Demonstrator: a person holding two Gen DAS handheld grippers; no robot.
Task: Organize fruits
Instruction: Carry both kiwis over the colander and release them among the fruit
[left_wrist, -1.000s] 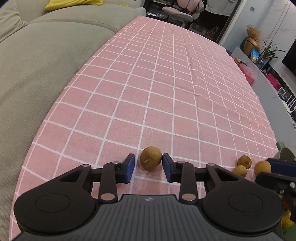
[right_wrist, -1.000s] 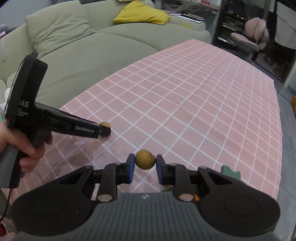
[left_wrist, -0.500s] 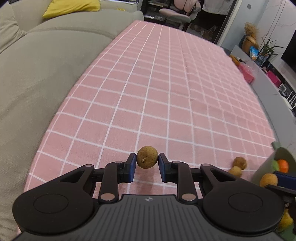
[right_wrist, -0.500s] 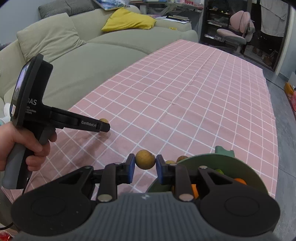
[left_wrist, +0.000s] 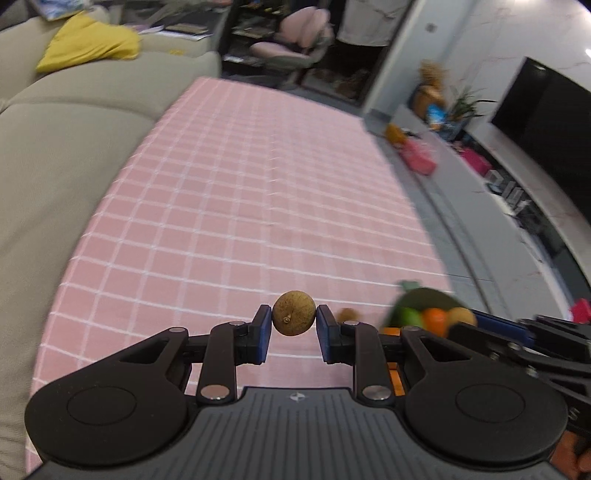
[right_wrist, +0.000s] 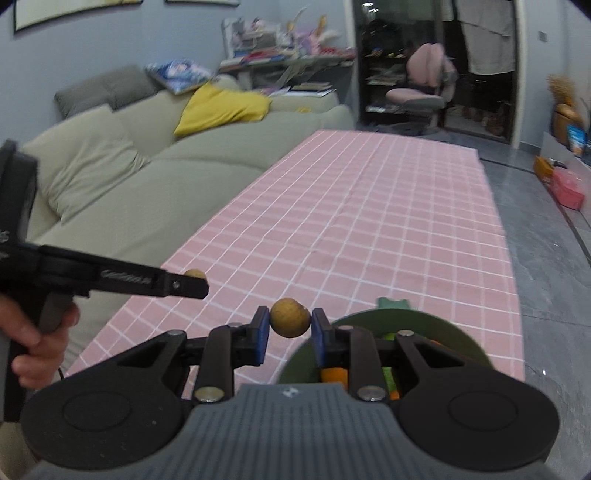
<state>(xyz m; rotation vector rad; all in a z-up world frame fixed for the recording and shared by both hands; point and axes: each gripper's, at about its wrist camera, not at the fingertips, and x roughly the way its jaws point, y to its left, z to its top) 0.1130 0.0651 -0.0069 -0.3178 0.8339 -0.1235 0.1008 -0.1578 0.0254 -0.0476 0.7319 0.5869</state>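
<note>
Left wrist view: the left gripper (left_wrist: 294, 330) pinches a brown longan (left_wrist: 294, 318) above the pink surface (left_wrist: 240, 206).

Right wrist view: the right gripper (right_wrist: 290, 328) pinches another longan (right_wrist: 290, 317) beside the green bowl (right_wrist: 436, 328); each is best released low over that bowl.

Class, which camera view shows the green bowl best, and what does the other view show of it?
The right wrist view: the green bowl shows its broad rim just behind the right claw, though the fingers hide much of the inside. The left wrist view shows only a blurred part at the right, with fruit in it.
</note>
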